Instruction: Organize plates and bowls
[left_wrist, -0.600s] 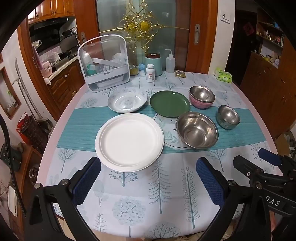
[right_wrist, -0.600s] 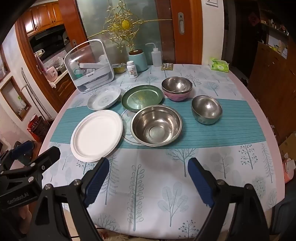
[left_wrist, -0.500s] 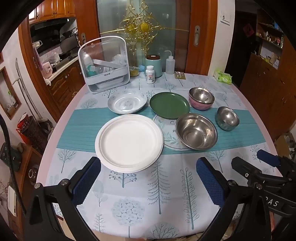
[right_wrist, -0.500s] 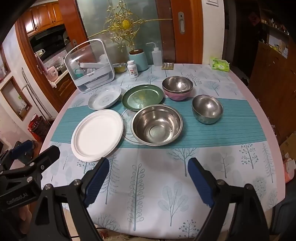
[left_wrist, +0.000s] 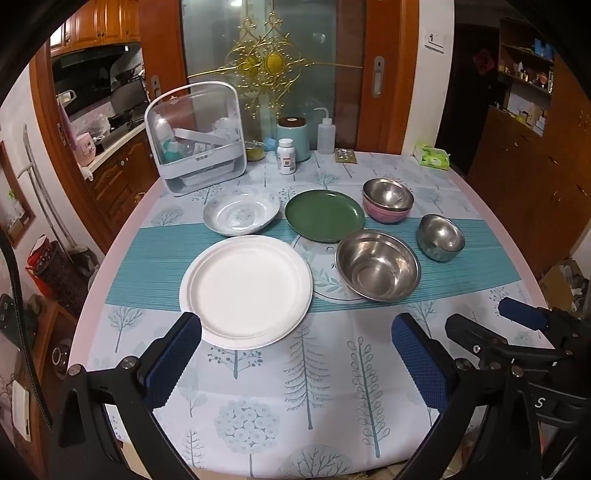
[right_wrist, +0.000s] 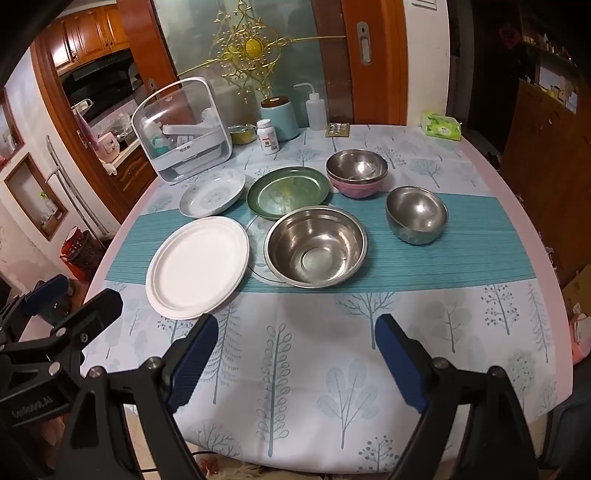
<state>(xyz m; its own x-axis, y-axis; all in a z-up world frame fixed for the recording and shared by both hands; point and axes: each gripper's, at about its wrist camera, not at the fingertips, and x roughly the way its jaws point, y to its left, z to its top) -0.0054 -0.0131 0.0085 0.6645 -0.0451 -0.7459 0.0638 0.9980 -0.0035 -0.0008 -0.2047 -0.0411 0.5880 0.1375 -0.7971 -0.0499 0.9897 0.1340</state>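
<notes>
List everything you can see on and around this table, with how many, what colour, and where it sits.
White plate: one, white, front left on the teal runner.
Patterned plate: one, pale blue-white, behind the white plate.
Green plate: one, dark green, centre.
Large steel bowl: one, silver, right of the white plate.
Small steel bowl: one, silver, far right.
Stacked bowls: two, steel inside pink, behind the small steel bowl.
Storage caddy: one, clear and white, back left.
Pill bottle: one, white, back centre.
Squeeze bottle: one, clear, back centre.
Left gripper: open, blue pads.
Right gripper: open, blue pads.

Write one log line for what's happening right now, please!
left gripper: open, empty | right gripper: open, empty | white plate: untouched | stacking: not started
</notes>
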